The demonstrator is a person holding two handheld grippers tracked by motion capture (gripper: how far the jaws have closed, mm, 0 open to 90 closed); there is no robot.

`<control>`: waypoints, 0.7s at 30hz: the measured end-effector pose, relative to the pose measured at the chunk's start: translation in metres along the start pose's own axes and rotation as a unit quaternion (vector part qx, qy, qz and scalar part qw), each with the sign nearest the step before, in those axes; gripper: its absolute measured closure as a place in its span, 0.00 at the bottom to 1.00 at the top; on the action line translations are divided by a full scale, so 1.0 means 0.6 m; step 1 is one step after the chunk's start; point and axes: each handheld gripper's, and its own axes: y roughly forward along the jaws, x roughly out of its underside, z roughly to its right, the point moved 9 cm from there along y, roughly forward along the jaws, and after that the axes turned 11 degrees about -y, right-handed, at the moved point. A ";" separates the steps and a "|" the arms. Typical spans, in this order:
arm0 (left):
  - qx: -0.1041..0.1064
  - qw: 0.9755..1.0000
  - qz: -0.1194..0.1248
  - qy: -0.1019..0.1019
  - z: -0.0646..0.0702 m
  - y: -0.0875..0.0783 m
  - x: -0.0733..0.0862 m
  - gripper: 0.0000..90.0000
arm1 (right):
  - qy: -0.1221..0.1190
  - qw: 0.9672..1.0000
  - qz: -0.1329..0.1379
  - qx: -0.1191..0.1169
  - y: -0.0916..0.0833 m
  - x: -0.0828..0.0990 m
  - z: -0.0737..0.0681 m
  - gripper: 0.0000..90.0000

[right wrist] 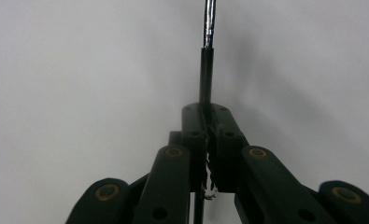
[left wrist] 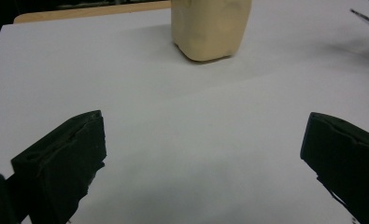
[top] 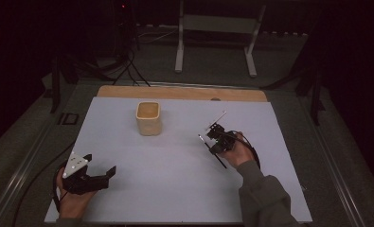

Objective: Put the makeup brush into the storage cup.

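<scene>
The left gripper (top: 99, 171) rests low at the near left of the white table (top: 175, 189), jaws spread wide. The right gripper (right wrist: 209, 122) clamps a thin black-and-silver rod (right wrist: 206, 70). A beige cup (top: 148, 118) stands beyond, upright.

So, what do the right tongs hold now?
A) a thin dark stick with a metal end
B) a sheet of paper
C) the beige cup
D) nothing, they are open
A: the right tongs are shut on a thin stick; the beige cup stands apart.
</scene>
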 end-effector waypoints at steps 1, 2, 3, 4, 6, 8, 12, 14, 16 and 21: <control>0.000 1.000 0.000 0.000 0.000 0.000 0.000 0.01 | -0.001 1.000 0.007 0.001 -0.003 -0.002 0.001 0.95; 0.000 1.000 0.001 -0.001 0.000 0.000 0.000 0.01 | -0.001 1.000 0.013 0.000 -0.005 -0.003 0.000 0.95; 0.000 1.000 0.001 -0.001 0.000 0.000 0.000 0.01 | 0.001 1.000 0.019 0.000 -0.008 -0.005 0.000 0.95; 0.000 1.000 0.001 0.000 0.000 0.000 0.000 0.01 | 0.000 1.000 0.025 0.001 -0.010 -0.007 0.000 0.95; 0.000 1.000 0.001 0.000 0.000 0.000 -0.001 0.01 | -0.002 0.999 0.036 0.001 -0.015 -0.009 0.001 0.95; 0.001 1.000 0.002 -0.001 0.000 -0.001 -0.001 0.01 | -0.001 0.999 0.047 0.004 -0.020 -0.012 0.001 0.95; 0.002 1.000 0.003 -0.002 0.001 0.000 -0.001 0.01 | -0.002 0.997 0.073 0.008 -0.030 -0.019 0.002 0.95; 0.002 1.000 0.003 -0.003 0.001 0.000 -0.001 0.01 | -0.001 0.996 0.088 0.010 -0.034 -0.023 0.001 0.95; 0.002 1.000 0.003 -0.003 0.001 -0.001 -0.001 0.01 | -0.002 0.995 0.101 0.011 -0.038 -0.027 0.000 0.95; 0.003 1.000 0.003 -0.004 0.000 -0.001 -0.001 0.01 | -0.008 0.990 0.139 0.010 -0.047 -0.038 -0.005 0.95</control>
